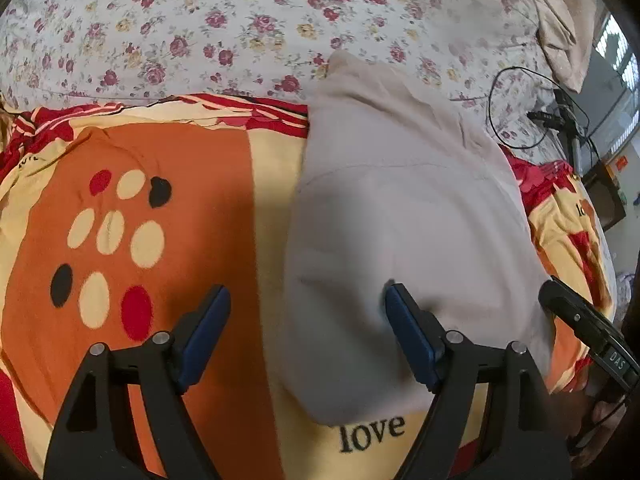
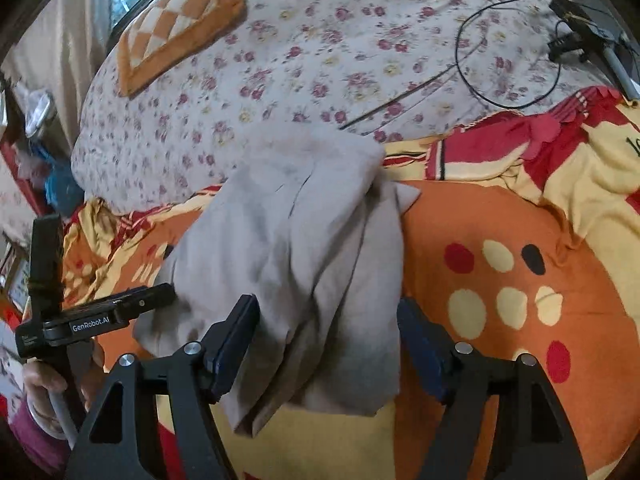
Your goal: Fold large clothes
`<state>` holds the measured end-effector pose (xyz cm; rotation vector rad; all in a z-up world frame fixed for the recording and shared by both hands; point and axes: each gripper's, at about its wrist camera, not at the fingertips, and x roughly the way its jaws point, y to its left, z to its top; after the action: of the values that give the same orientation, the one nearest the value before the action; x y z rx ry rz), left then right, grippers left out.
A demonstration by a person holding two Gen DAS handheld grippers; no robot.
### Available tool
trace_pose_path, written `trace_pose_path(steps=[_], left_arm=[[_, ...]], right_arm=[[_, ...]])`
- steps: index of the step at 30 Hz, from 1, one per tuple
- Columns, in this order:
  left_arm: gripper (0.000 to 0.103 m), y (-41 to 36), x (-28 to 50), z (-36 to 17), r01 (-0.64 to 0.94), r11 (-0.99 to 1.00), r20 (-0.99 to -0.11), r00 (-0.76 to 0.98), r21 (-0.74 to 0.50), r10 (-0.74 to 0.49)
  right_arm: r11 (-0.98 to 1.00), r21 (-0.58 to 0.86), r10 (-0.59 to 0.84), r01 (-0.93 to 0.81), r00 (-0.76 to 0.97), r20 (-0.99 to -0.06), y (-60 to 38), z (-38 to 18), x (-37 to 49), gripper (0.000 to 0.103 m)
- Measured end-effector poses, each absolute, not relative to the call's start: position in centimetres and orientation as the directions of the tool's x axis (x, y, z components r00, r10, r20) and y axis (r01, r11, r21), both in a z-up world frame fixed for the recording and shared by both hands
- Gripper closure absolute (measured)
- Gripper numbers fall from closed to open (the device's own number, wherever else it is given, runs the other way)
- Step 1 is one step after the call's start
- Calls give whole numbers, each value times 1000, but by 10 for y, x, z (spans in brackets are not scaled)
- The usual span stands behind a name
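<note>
Grey garment [image 1: 404, 232], folded into a long bundle, lying on an orange, yellow and red blanket [image 1: 192, 200], far end reaching onto a floral sheet [image 1: 240, 20]. Left gripper [image 1: 308, 324] spread wide over the bundle's left edge, nothing pinched. Right gripper [image 2: 328, 340] spread wide too, straddling the garment's near end without pressing it. Black cable [image 2: 508, 52] looped on the sheet, far right.

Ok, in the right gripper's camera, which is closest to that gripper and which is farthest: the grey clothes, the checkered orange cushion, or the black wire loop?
1. Grey clothes: nearest, lying between the right gripper's open fingers.
2. Black wire loop: far off, upper right on the flowered sheet.
3. Checkered orange cushion: far off, upper left.

The last two are too close to call.
</note>
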<state>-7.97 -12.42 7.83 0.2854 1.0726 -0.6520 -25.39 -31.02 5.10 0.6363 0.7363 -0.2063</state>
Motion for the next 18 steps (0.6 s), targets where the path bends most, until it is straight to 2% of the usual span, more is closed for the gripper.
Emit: trace_pose_path(steps=[7, 9, 10, 11, 12, 14, 18], left_arm=[[23, -123, -75, 80, 614, 782, -878, 309, -110, -367], [23, -124, -73, 77, 611, 784, -883, 299, -114, -362], [23, -124, -73, 77, 611, 784, -885, 295, -115, -360], [23, -124, -73, 77, 612, 782, -885, 292, -117, -361], [23, -124, -74, 79, 616, 779, -886, 287, -120, -364], [23, -121, -74, 84, 629, 765, -881, 275, -139, -386], [18, -116, -63, 88, 637, 743, -861, 242, -207, -447]], right_arm=[[784, 498, 86, 372, 728, -680, -308, 48, -234, 29], [787, 512, 110, 345, 738, -666, -305, 45, -222, 32], [783, 520, 120, 340, 739, -663, -305, 42, -215, 45], [780, 525, 130, 340, 733, -668, -305, 39, -209, 74], [778, 529, 134, 339, 733, -667, -306, 38, -207, 84], [784, 522, 102, 336, 759, -643, -311, 47, -212, 93], [809, 444, 16, 384, 741, -671, -321, 49, -227, 95]])
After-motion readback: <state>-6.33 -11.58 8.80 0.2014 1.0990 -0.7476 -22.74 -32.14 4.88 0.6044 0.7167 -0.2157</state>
